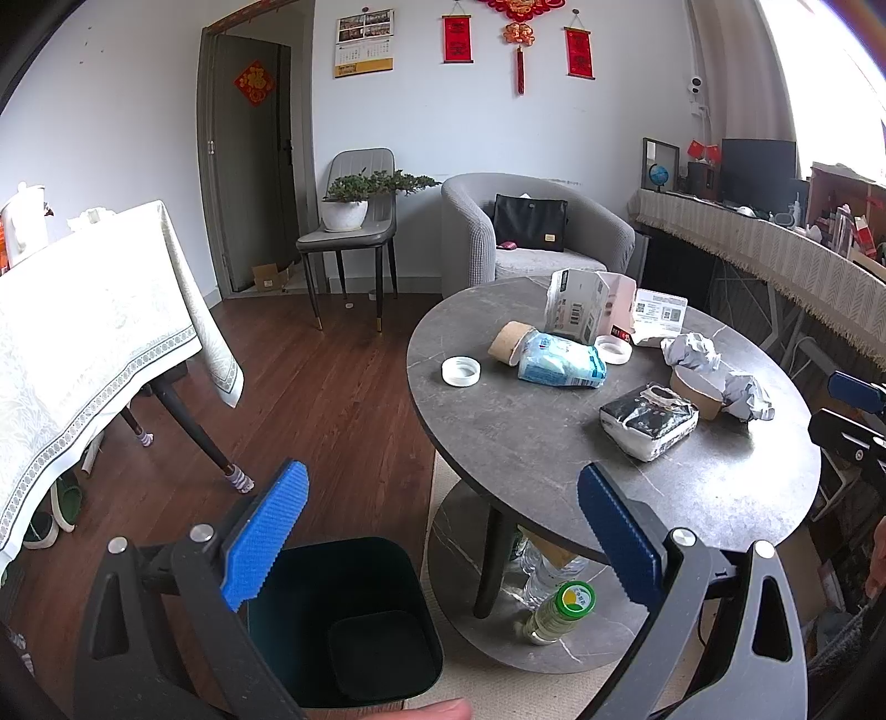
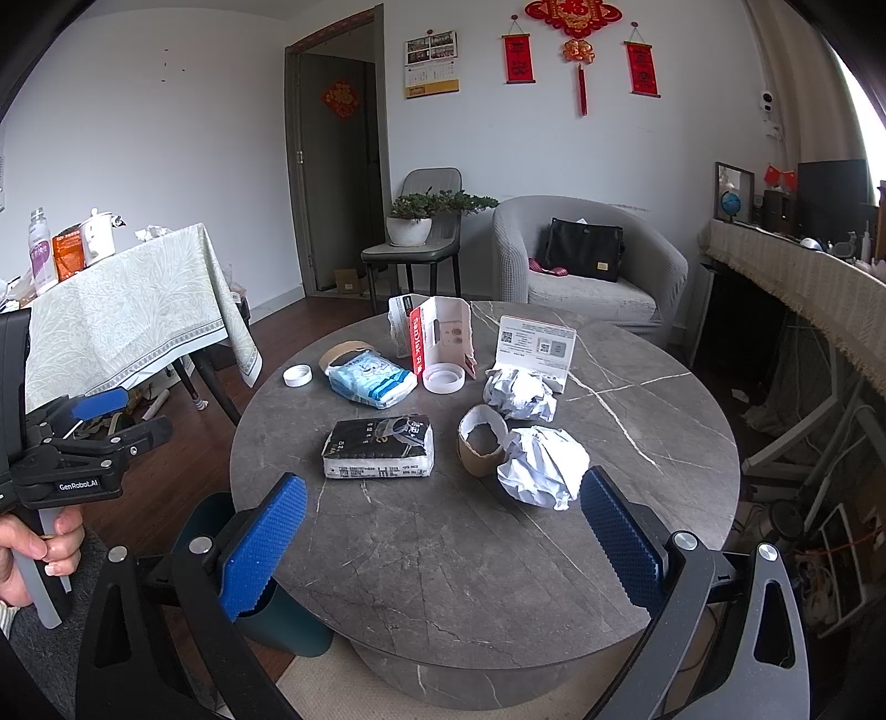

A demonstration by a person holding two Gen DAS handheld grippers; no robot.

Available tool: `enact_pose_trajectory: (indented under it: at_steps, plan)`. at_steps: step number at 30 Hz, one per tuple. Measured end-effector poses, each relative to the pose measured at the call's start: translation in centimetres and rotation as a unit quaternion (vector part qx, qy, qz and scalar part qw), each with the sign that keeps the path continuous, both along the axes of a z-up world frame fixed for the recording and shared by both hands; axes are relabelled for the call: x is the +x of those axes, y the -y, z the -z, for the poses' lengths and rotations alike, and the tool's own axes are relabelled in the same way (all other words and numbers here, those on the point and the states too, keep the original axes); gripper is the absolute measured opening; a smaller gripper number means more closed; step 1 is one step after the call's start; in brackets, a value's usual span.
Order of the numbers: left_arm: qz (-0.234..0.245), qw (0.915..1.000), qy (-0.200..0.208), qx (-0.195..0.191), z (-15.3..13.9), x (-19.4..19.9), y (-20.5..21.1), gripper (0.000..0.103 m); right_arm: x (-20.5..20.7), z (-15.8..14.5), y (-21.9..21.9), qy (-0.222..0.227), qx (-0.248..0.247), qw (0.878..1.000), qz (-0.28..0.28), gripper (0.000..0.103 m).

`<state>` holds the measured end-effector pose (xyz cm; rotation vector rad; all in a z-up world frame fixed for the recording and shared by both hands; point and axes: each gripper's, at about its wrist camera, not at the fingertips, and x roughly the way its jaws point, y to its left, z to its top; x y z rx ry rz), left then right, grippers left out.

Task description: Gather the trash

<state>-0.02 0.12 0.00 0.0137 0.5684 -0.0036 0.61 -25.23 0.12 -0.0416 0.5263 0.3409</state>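
Sitting on the round grey table [image 2: 487,559] are crumpled paper balls [image 2: 545,473], a black packet [image 2: 379,454] and a blue packet [image 2: 368,382]. Both the left gripper [image 1: 443,531] and right gripper [image 2: 443,537] are wide open, holding nothing. A dark bin [image 1: 343,620] stands on the floor, near left of the table.

We're in a home living room: grey armchair [image 2: 590,260], potted plant [image 2: 412,219] on a chair [image 2: 421,243], red wall hangings [image 2: 578,52], wood floor [image 1: 310,376], cloth-draped dining table [image 2: 127,310]
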Motion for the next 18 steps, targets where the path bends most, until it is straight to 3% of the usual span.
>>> enact_pose_trajectory:
  at_steps: [18]
  plan:
    - [0.000, 1.0000, 0.000, 0.000, -0.02, -0.01, 0.04, 0.100, 0.04, 0.03, -0.04, 0.000, 0.000, 1.000, -0.001, 0.100]
